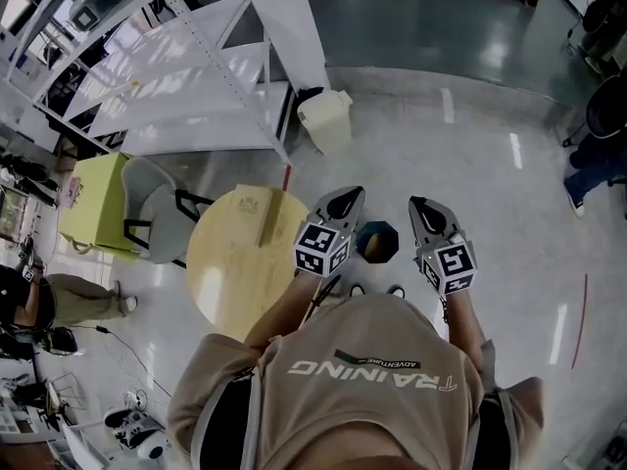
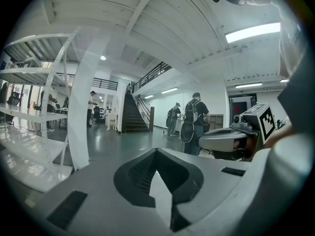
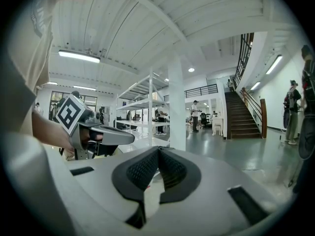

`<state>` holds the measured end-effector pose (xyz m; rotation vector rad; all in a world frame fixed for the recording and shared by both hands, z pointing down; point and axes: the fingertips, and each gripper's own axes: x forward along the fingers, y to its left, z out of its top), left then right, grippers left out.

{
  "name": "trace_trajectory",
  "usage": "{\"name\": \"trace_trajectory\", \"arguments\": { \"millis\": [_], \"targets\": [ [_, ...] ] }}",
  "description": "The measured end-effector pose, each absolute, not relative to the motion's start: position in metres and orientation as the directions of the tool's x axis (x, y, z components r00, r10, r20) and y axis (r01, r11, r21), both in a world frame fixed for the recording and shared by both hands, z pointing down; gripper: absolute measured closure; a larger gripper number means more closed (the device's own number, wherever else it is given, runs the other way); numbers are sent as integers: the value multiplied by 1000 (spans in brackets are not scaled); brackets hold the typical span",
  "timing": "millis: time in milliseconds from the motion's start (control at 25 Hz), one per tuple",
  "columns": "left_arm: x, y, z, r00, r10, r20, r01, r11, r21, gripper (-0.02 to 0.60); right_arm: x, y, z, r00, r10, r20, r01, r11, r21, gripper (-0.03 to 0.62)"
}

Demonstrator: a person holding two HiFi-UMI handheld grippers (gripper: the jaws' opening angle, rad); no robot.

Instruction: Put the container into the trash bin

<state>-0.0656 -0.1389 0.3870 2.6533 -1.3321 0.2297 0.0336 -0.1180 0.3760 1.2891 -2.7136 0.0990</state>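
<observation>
A cream trash bin (image 1: pixel 326 118) with a tilted lid stands on the floor beside the white pillar, well ahead of both grippers. On the round wooden table (image 1: pixel 220 272) at my left lies a tan oblong thing (image 1: pixel 271 215); I cannot tell whether it is the container. My left gripper (image 1: pixel 354 194) and right gripper (image 1: pixel 415 203) are held side by side at about chest height, pointing forward. In the left gripper view the gripper's (image 2: pixel 156 151) jaws meet with nothing between them. The right gripper's (image 3: pixel 158 150) jaws likewise meet on nothing. Each gripper shows in the other's view, the right gripper (image 2: pixel 203 140) and the left gripper (image 3: pixel 131 137).
A dark hexagonal object (image 1: pixel 378 241) sits on the floor below and between the grippers. White shelving (image 1: pixel 186 76) and a pillar (image 1: pixel 294 27) stand ahead at left, a grey chair (image 1: pixel 162 209) and a yellow box (image 1: pixel 93 204) left of the table. People (image 2: pixel 196 119) stand farther off near a staircase (image 2: pixel 130 117).
</observation>
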Motion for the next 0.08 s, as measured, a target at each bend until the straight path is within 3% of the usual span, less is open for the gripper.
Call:
{"name": "trace_trajectory", "arguments": {
  "millis": [80],
  "targets": [
    [-66,-140,387,590,-781,207,-805,-588,76,578,36,-121,375,-623,-768,148,-776,631,3,597]
  ]
}}
